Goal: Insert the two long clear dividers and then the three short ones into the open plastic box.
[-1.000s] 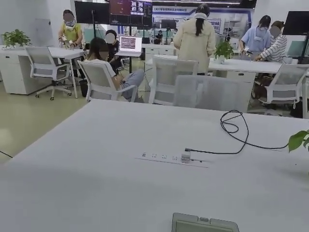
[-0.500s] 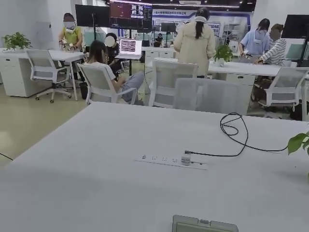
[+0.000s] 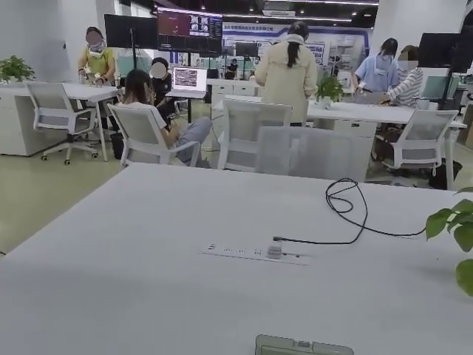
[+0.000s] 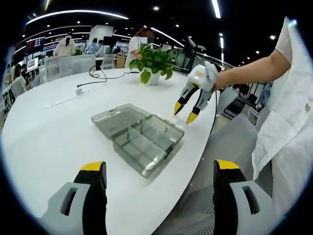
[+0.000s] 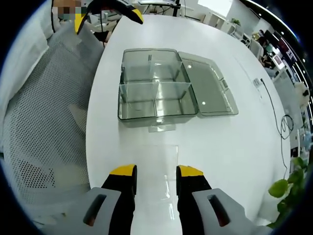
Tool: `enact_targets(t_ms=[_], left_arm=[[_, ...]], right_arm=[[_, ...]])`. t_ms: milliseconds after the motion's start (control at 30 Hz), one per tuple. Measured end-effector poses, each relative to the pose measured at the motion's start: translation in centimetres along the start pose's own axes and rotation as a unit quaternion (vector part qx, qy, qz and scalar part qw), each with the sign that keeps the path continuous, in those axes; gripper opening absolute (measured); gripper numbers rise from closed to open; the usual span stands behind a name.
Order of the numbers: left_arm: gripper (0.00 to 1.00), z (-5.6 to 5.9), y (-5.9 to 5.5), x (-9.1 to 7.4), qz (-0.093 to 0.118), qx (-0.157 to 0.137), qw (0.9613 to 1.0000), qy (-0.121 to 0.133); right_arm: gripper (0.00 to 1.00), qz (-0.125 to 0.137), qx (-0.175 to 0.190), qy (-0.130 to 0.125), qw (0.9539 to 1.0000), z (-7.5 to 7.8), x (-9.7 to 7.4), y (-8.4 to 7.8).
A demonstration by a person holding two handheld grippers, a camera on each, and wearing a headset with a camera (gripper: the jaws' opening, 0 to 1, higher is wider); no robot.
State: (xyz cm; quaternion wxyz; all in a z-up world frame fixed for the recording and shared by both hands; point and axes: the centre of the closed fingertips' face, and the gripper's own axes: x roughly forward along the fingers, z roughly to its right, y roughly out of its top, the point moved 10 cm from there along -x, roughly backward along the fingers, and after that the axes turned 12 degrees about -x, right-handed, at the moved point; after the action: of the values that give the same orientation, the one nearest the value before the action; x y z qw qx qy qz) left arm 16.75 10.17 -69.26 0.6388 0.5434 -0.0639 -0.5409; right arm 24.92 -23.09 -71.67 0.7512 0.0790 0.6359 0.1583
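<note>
Where the plastic box [image 4: 139, 139] lies: on the white bench [image 4: 49, 137], straight ahead of the left jaws and centred on the gap between them; in the right gripper view it lies ahead of the right jaws too.
Box state: open, its lid [image 5: 210, 88] hinged flat on the bench on the right-jaw side of the base in the right gripper view; clear walls split the base into one long compartment farthest from the jaws and two smaller ones nearer.
Left gripper [image 4: 159, 165]: jaws spread wide, nothing between them, short of the box.
Right gripper [image 5: 156, 170]: jaws part spread.
Clear divider [image 5: 161, 156]: flat on the bench, running from the gap between the right jaws out past their tips towards the box, stopping just short of it.
Right gripper from the left view [image 4: 183, 115]: held in a hand [image 4: 210, 76], tips pointing down just beside the box's far right corner.
Head view: a strip of the lid [image 3: 303, 345] at the bottom edge, a power strip [image 3: 255, 253] and looped black cable [image 3: 347, 214] beyond.
</note>
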Motion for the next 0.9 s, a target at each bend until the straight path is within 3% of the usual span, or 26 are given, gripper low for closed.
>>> enact_targets(t_ms=[300, 567, 900], left_arm=[[0.92, 0.0, 1.3, -0.2, 0.017, -0.010, 0.9998, -0.006], [0.90, 0.5, 3.4, -0.4, 0.047, -0.041, 0.9978, -0.020], [0.88, 2.1, 6.0, 0.1, 0.073, -0.088, 0.9915, -0.061]], right_arm=[[0.33, 0.018, 0.020, -0.051, 0.9984, 0.3, -3.4, 0.7], [0.33, 0.051, 0.021, -0.090, 0.9944, 0.1, -6.2, 3.2], [0.33, 0.082, -0.005, -0.114, 0.9900, -0.7, -7.8, 6.6]])
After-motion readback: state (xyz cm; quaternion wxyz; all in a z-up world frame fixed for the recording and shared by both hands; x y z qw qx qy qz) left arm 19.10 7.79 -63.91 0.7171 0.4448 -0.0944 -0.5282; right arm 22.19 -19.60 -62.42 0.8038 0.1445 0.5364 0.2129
